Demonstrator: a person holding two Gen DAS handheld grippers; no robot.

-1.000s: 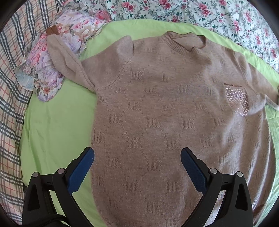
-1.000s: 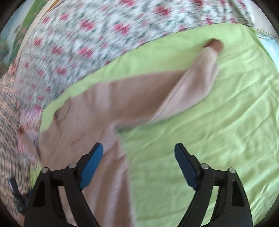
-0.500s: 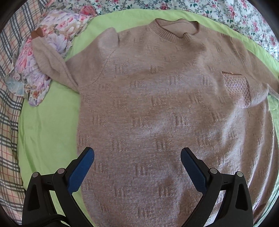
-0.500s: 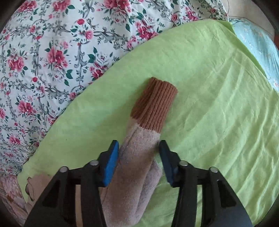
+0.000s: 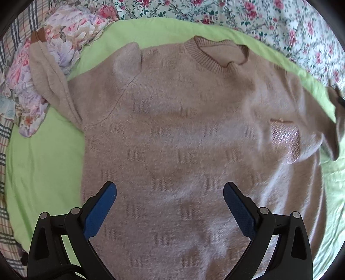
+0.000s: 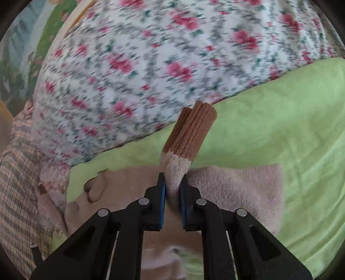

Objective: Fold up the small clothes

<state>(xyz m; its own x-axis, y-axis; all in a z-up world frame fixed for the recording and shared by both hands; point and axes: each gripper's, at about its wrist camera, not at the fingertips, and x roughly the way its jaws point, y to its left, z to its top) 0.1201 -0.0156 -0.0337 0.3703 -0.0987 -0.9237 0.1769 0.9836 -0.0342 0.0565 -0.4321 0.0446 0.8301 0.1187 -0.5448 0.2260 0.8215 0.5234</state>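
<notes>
Green sheet (image 5: 43, 163) spread across most of the left wrist frame, floral bedding (image 5: 269, 19) along the top edge, plaid cloth (image 5: 8, 90) down the left edge.

Sweater (image 5: 183, 133), tan knit, flat and face up on the sheet, filling the frame centre; collar (image 5: 215, 56) at upper centre, shiny pocket patch (image 5: 284, 142) at right.

Left-of-frame sleeve (image 5: 51, 84) draped up onto a crumpled floral garment (image 5: 71, 28) in the upper left; brown cuff (image 5: 37, 36) at its tip.

Left tongs (image 5: 170, 206) at bottom centre, over the sweater's lower body, spread wide, gripping nothing.

Right wrist view: background blurred. Right tongs (image 6: 173, 189) at lower centre, clamped tight on the other sleeve (image 6: 175, 172) just below its cuff (image 6: 192, 131). Cuff sticking up past the fingertips, tilted right, clear of the sheet (image 6: 280, 107). Rest of that sleeve bunched just beyond the fingers (image 6: 161, 189).
</notes>
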